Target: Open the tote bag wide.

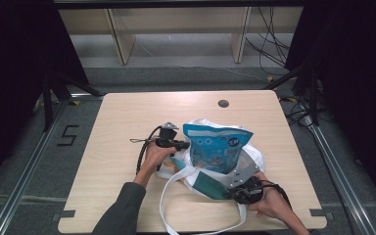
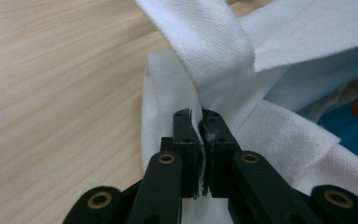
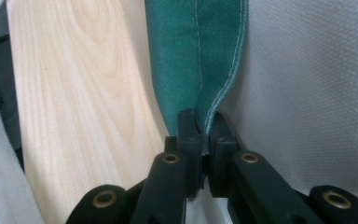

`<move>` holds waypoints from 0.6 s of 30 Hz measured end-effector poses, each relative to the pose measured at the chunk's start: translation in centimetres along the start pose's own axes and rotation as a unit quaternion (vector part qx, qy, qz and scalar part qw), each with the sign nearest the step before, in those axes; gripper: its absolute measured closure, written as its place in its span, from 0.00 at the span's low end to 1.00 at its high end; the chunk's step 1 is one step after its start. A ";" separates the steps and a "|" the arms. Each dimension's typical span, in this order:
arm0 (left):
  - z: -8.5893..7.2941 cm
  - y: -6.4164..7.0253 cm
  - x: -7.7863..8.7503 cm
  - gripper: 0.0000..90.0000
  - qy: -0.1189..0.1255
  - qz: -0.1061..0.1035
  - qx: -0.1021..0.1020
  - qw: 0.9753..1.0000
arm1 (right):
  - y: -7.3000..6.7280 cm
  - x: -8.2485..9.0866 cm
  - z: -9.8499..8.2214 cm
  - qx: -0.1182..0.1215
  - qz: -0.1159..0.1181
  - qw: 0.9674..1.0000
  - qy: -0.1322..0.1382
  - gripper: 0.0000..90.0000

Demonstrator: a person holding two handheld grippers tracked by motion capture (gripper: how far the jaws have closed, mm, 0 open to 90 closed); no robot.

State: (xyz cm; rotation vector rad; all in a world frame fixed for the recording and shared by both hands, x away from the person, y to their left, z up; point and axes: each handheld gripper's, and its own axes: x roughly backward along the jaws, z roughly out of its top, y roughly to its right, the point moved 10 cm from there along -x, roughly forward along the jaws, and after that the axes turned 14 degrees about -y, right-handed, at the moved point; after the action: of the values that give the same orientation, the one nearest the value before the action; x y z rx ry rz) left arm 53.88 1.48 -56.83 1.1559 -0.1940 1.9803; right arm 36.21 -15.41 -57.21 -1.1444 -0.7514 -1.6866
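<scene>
- The tote bag [image 1: 247,159] is lying near the middle of the table [image 1: 127,117], mouth toward the person, with a blue snack packet [image 1: 215,146] sticking up out of it and leaning toward the far edge; a long white strap [image 1: 169,208] is looping off the near side toward the table's edge.
- The left gripper [image 1: 185,145] is biting the bag's white rim on its left side; in the left gripper view its jaws are pressed together on a fold of white cloth [image 2: 200,135], just where a strap is sewn on.
- The right gripper [image 1: 232,192] is sitting at the near right corner; in the right gripper view its jaws are pinching the green hem [image 3: 200,70] of the bag.
- The two grips are lying on opposite sides of the mouth, left one farther from the person, right one nearer, with the packet standing between them; the line between them is running diagonally across the opening.
- Judging from this, the next move is turning on pulling the two rims apart or up along that line; the packet is closer to the left gripper, so that side is likely needing the gentler pull.
</scene>
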 end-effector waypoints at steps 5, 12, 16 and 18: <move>-0.9 0.2 2.6 0.65 0.007 0.041 0.005 0.999 | -0.1 0.7 0.2 -0.015 0.010 1.000 0.009 0.86; -1.0 4.2 8.6 0.54 0.057 0.024 -0.013 0.998 | 0.3 6.4 2.3 -0.022 -0.008 0.995 0.097 0.71; -2.1 7.5 9.3 0.54 0.058 -0.005 -0.036 0.998 | 2.0 9.9 2.7 -0.042 -0.053 0.988 0.141 0.69; -2.8 8.7 9.2 0.51 0.055 -0.025 -0.043 0.997 | 3.9 11.7 2.2 -0.072 -0.094 0.980 0.158 0.66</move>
State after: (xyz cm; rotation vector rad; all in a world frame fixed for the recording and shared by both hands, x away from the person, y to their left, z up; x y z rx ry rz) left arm 43.58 2.46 -48.99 0.9851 -0.1906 1.9658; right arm 39.06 -19.17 -45.60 -0.8908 -0.5560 -2.0494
